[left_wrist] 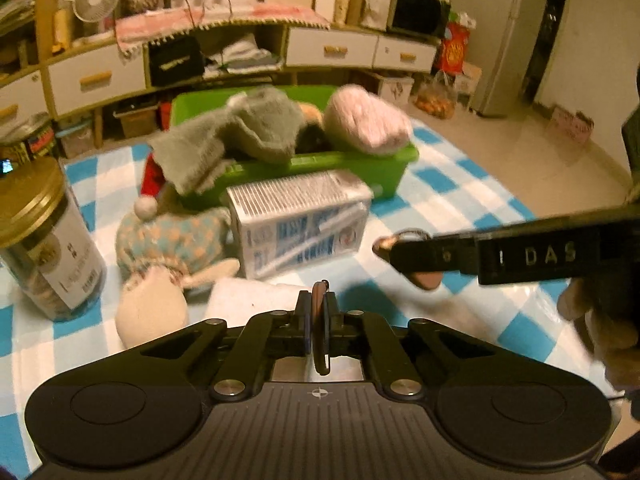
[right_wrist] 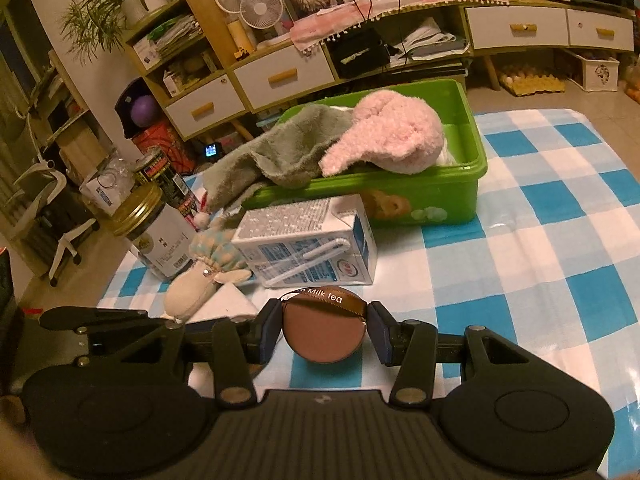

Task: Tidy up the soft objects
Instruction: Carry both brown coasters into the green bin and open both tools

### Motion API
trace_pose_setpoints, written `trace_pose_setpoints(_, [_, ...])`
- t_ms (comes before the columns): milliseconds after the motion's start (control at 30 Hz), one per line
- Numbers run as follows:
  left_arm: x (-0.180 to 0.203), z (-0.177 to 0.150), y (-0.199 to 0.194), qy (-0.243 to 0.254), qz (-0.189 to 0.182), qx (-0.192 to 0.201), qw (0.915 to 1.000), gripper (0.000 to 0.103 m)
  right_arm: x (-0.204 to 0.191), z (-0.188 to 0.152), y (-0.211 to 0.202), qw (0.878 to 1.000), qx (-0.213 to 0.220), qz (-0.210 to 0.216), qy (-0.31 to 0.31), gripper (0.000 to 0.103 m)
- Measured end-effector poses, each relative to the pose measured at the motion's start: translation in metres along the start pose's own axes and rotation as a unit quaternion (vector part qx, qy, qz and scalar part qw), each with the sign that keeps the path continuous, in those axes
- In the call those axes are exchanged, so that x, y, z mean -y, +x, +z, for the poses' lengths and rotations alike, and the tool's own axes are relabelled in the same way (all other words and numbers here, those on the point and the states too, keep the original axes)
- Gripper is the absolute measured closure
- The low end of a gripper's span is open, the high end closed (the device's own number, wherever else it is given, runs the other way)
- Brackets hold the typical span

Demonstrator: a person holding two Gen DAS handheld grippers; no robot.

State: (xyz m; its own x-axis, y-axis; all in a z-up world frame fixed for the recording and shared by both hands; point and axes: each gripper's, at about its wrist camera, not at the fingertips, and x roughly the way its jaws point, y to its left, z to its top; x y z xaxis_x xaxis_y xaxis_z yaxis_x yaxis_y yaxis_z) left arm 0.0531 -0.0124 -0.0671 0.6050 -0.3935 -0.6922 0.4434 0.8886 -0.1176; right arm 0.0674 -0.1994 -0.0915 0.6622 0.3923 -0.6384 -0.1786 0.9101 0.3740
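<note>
A green bin (left_wrist: pixel 360 168) (right_wrist: pixel 468 184) stands on the checked cloth with a grey plush (left_wrist: pixel 248 128) (right_wrist: pixel 296 148) draped over its left rim and a pink plush (left_wrist: pixel 364 120) (right_wrist: pixel 392 136) inside. A sheep doll (left_wrist: pixel 160 272) (right_wrist: pixel 200 280) in a patterned hat lies left of a milk carton (left_wrist: pixel 300 224) (right_wrist: pixel 312 248). My right gripper (right_wrist: pixel 325 330) (left_wrist: pixel 404 256) is shut on a round brown "Milk tea" puff (right_wrist: pixel 324 336). My left gripper (left_wrist: pixel 318 320) is closed, with a thin brown disc edge (left_wrist: pixel 320 336) showing between its fingers.
A gold-lidded jar (left_wrist: pixel 44 240) (right_wrist: pixel 156 236) and a dark can (right_wrist: pixel 168 180) stand at the left. A white pad (left_wrist: pixel 256 300) lies by the doll. Cabinets (left_wrist: pixel 96 76) and a fridge (left_wrist: pixel 508 36) line the back. Blue checked cloth (right_wrist: pixel 540 264) spreads to the right.
</note>
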Motion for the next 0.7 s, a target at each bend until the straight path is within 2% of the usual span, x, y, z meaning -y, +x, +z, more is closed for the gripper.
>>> trace_pose_setpoints(233, [-0.01, 0.02, -0.018, -0.031, 0.003, 0.042, 0.9986, 0.102, -0.009, 0.013, -0.012, 1.0, 0.021, 0.012, 0.002, 0.087])
trace_pose_setpoints(400, [-0.015, 0.038, -0.027, -0.056, -0.009, 0.065, 0.9963, 0.102, -0.015, 0.029, -0.021, 0.999, 0.043, 0.022, 0.006, 0.087])
trace_pose_setpoints(700, [-0.025, 0.066, -0.029, -0.119, -0.032, 0.098, 0.9875, 0.102, -0.012, 0.06, -0.032, 0.995, 0.085, 0.025, 0.043, 0.087])
